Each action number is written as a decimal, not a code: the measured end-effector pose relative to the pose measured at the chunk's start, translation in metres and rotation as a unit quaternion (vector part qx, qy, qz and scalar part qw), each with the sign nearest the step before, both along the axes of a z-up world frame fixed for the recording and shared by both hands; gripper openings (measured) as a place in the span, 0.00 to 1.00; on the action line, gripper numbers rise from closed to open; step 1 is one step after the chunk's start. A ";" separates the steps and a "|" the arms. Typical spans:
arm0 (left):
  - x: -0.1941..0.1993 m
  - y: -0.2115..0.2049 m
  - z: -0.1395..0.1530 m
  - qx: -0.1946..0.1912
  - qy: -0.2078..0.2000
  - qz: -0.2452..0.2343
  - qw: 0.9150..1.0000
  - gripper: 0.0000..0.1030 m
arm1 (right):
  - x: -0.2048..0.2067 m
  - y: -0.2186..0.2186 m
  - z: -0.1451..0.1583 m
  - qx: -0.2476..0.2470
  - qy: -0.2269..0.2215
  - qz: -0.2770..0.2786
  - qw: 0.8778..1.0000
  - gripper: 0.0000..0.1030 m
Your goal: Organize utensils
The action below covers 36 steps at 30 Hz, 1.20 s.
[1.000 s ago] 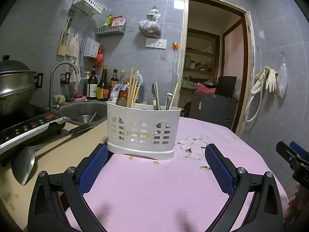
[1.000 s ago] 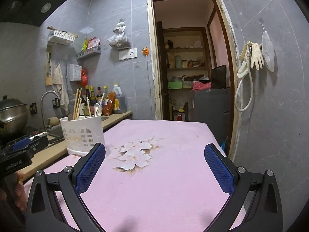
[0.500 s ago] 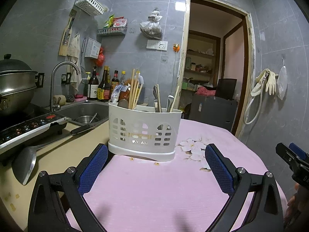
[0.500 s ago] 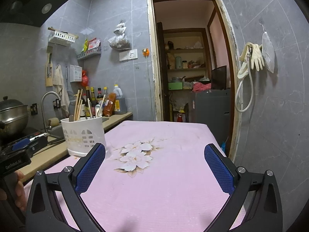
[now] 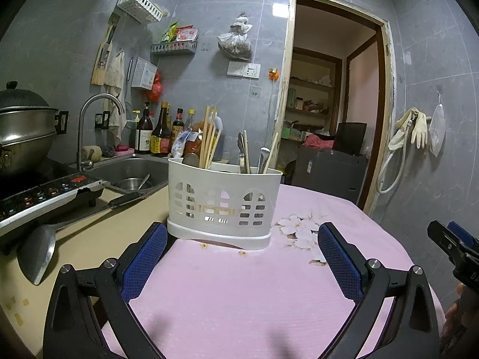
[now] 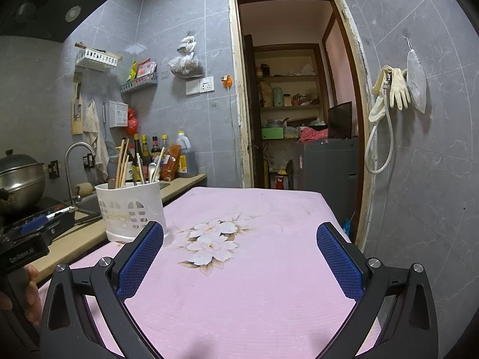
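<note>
A white slotted utensil holder (image 5: 223, 202) stands on the pink tablecloth (image 5: 239, 293) near the table's left edge. Wooden chopsticks (image 5: 209, 137) fill its left side, and metal spoons and more chopsticks (image 5: 248, 155) stick up on the right. My left gripper (image 5: 242, 233) is open just in front of the holder, with nothing between its blue pads. In the right wrist view the holder (image 6: 130, 211) sits to the far left, and my right gripper (image 6: 239, 239) is open over the flower print (image 6: 214, 240), holding nothing.
Left of the table runs a beige counter (image 5: 89, 239) with a ladle (image 5: 36, 254), an induction cooker (image 5: 39, 197), a steel pot (image 5: 24, 131) and a sink (image 5: 134, 173). Sauce bottles (image 5: 161, 131) line the back wall. A doorway (image 6: 296, 113) opens behind the table.
The left wrist view has tilted up and shifted slightly, so the holder sits a little higher in frame. The right gripper has barely moved. Both stay open.
</note>
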<state>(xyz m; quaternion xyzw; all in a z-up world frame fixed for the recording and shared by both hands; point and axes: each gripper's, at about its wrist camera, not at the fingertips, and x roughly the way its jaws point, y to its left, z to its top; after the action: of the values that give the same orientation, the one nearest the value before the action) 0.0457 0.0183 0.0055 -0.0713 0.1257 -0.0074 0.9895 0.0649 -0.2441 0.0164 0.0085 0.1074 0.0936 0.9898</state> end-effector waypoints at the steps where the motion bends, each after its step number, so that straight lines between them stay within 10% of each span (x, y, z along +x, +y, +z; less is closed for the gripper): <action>1: 0.000 -0.001 0.001 0.001 -0.001 0.000 1.000 0.96 | 0.000 0.000 0.001 0.000 0.000 0.000 1.000 1.00; 36: -0.003 -0.004 0.003 0.005 -0.001 0.004 1.000 0.96 | 0.000 0.000 0.001 0.000 0.000 0.001 1.000 1.00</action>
<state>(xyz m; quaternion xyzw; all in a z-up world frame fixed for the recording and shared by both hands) 0.0428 0.0144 0.0081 -0.0671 0.1247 -0.0032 0.9899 0.0649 -0.2443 0.0176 0.0085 0.1079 0.0951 0.9896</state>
